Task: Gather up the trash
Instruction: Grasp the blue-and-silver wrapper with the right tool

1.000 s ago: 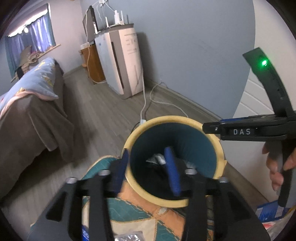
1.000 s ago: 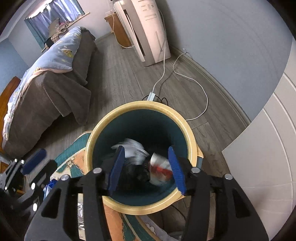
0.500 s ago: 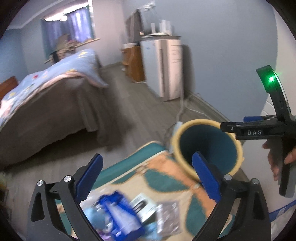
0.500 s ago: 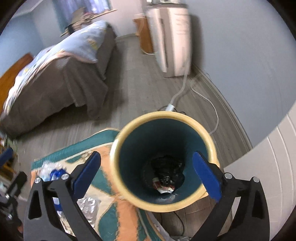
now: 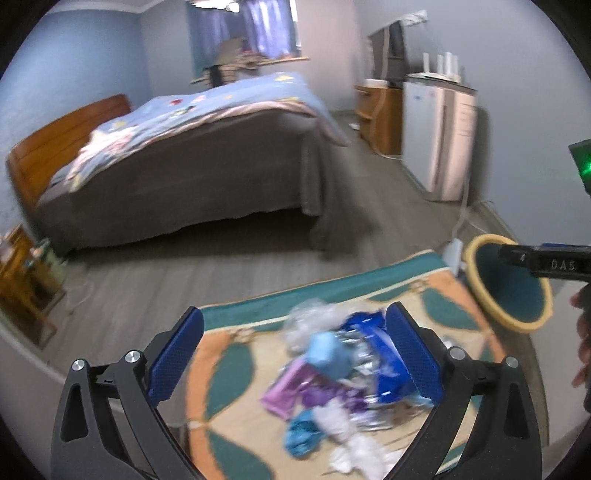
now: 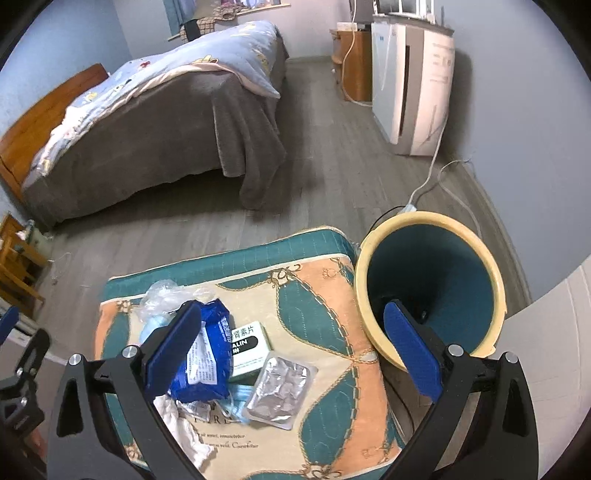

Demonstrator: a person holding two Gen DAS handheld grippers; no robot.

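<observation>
The trash pile (image 6: 207, 354) lies on the patterned cushion (image 6: 325, 295), below and ahead of both grippers, with the blue wipes pack (image 6: 208, 350) running lengthwise away from the camera. The left gripper (image 5: 295, 354) and right gripper (image 6: 291, 350) both have jaws spread wide and empty. The bin (image 6: 428, 288) stands touching the cushion's right edge, nearest the right gripper; its contents are hidden.

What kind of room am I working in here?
A bedroom, most likely: a made bed with a wooden headboard, a curtained window behind it, and a bin beside a patterned mat strewn with trash.
</observation>
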